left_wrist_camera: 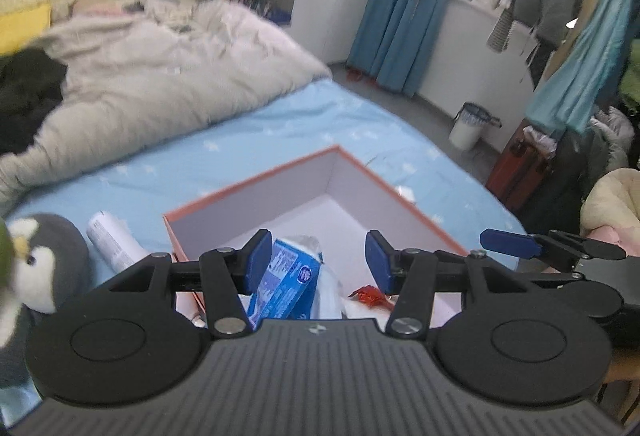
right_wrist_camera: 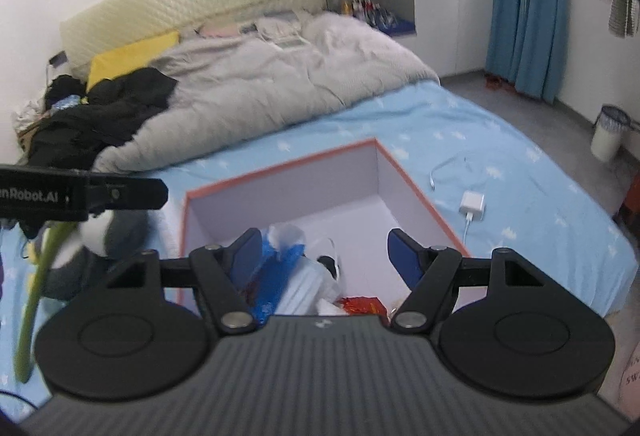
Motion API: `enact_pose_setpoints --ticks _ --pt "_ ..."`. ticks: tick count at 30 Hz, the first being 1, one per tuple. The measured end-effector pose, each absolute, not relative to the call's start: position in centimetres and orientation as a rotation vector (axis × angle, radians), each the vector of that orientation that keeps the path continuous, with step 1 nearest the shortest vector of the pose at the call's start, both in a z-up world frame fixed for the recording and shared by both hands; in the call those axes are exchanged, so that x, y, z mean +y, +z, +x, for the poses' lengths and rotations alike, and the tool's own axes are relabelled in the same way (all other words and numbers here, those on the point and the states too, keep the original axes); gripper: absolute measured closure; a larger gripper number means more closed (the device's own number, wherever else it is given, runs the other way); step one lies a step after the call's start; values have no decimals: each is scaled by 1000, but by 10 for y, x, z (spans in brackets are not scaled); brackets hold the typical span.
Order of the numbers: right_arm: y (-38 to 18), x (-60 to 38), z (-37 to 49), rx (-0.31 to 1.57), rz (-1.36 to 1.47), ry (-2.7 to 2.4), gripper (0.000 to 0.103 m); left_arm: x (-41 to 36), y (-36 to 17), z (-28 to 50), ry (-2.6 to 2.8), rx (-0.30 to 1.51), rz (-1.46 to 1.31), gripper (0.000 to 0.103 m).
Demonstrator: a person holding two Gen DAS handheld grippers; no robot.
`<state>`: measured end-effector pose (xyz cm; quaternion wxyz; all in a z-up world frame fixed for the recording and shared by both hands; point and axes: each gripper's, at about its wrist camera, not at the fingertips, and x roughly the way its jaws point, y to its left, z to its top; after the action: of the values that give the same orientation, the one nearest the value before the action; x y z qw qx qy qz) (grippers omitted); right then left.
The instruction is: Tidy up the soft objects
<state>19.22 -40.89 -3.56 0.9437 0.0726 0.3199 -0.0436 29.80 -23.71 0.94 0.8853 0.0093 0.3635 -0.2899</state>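
Note:
An open box with an orange rim (left_wrist_camera: 280, 171) (right_wrist_camera: 280, 171) and white inside sits on the blue bedsheet. In it lie a blue packet (left_wrist_camera: 286, 282) (right_wrist_camera: 276, 278), crumpled white plastic (right_wrist_camera: 316, 276) and a red wrapper (left_wrist_camera: 368, 294) (right_wrist_camera: 360, 304). My left gripper (left_wrist_camera: 319, 260) hovers above the box's near end, open, its pads pressing on nothing. My right gripper (right_wrist_camera: 325, 256) hangs open beside it, also empty. A grey and white penguin plush (left_wrist_camera: 36, 268) (right_wrist_camera: 100, 236) lies left of the box, next to a white cylinder (left_wrist_camera: 112, 240).
A rumpled grey duvet (right_wrist_camera: 260, 83) and black clothes (right_wrist_camera: 100, 111) cover the far half of the bed. A white charger with its cable (right_wrist_camera: 472, 205) lies right of the box. A white bin (left_wrist_camera: 468, 125), blue curtains and hanging clothes stand past the bed's right edge.

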Motion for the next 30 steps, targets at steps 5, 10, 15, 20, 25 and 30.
enact_pose_setpoints --ticks 5,10,15,20,25,30 --pt "-12 -395 159 581 154 -64 31 -213 36 254 -589 676 25 45" --pt "0 -384 124 524 164 -51 31 -192 42 211 -582 630 17 45" --pt "0 -379 93 506 180 -49 31 -177 40 171 -578 599 21 45" --pt "-12 -374 63 511 197 -58 31 -163 38 145 -570 581 -32 45" --pt "-25 -367 41 520 185 -78 31 -150 33 117 -542 570 -45 45" --pt "-35 -361 22 528 188 -93 31 -144 22 96 -538 585 -52 45"
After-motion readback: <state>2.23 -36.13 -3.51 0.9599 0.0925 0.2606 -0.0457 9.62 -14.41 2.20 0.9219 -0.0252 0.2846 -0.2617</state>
